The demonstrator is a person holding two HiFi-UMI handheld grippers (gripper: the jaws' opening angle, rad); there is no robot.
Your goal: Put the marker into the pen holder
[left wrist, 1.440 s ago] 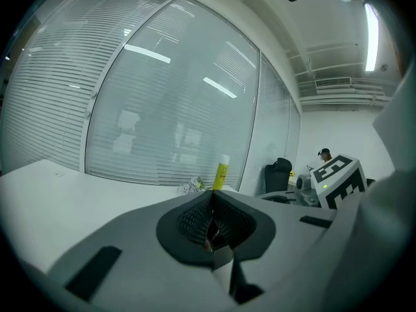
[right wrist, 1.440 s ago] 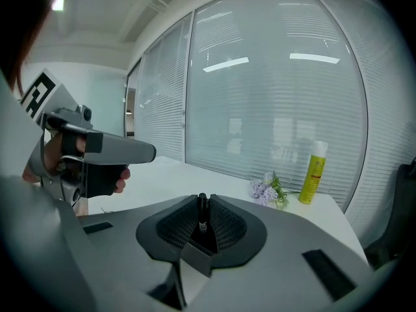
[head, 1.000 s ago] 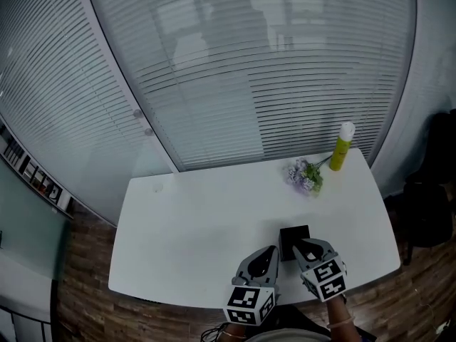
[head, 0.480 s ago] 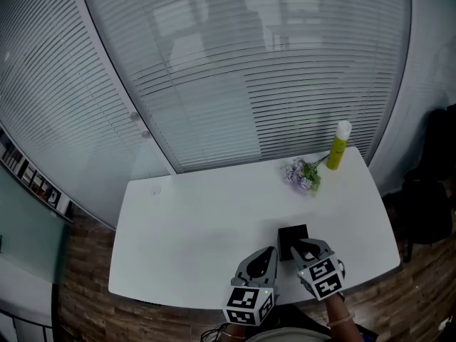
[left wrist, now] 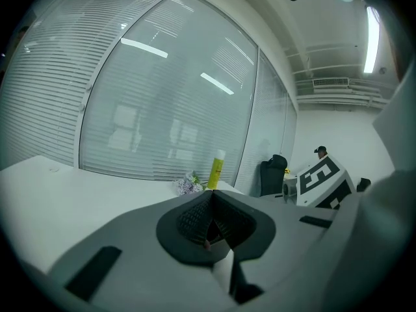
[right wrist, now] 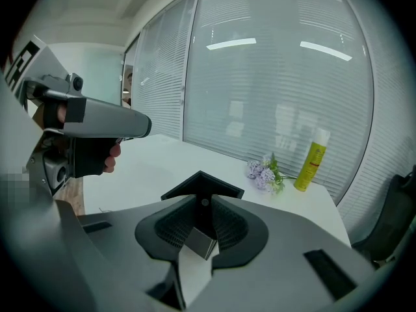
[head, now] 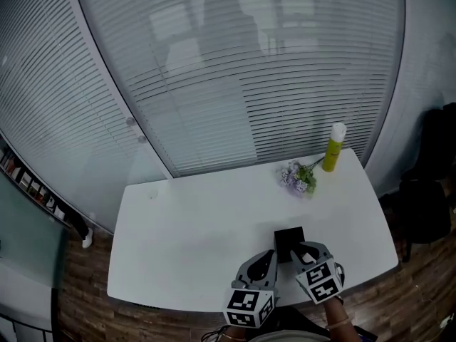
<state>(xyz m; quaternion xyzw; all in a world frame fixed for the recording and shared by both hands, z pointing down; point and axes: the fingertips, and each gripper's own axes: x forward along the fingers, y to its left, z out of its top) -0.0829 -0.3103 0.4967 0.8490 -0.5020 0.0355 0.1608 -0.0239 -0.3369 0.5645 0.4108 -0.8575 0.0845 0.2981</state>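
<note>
Glazing hung with slatted blinds (head: pixel 249 84) is seen behind a white table (head: pixel 192 226), at whose far right corner a yellow bottle (head: pixel 331 152) and a sprig of lilac flowers (head: pixel 294 179) are set, well apart from the work. Both grippers are held at the table's near edge. The left gripper (left wrist: pixel 209 225) is held beside the other with its jaws closed together; nothing is clearly gripped there, and a small reddish speck between the pads cannot be identified. The right gripper (right wrist: pixel 203 216) is clamped on the marker (right wrist: pixel 204 202), a dark barrel seen end-on between the ribbed pads. It is pointed at the black square pen holder (right wrist: pixel 222 186), which stands on the table just ahead of it. In the right gripper view the marker's end is lined up with the holder's opening, but whether it has passed the rim cannot be told. The step in hand is judged to be the insertion: the marker is gripped and aimed, not yet released. Next, the barrel would need to be centred over the opening and lowered inside the walls, and the jaws parted only once it is supported
</note>
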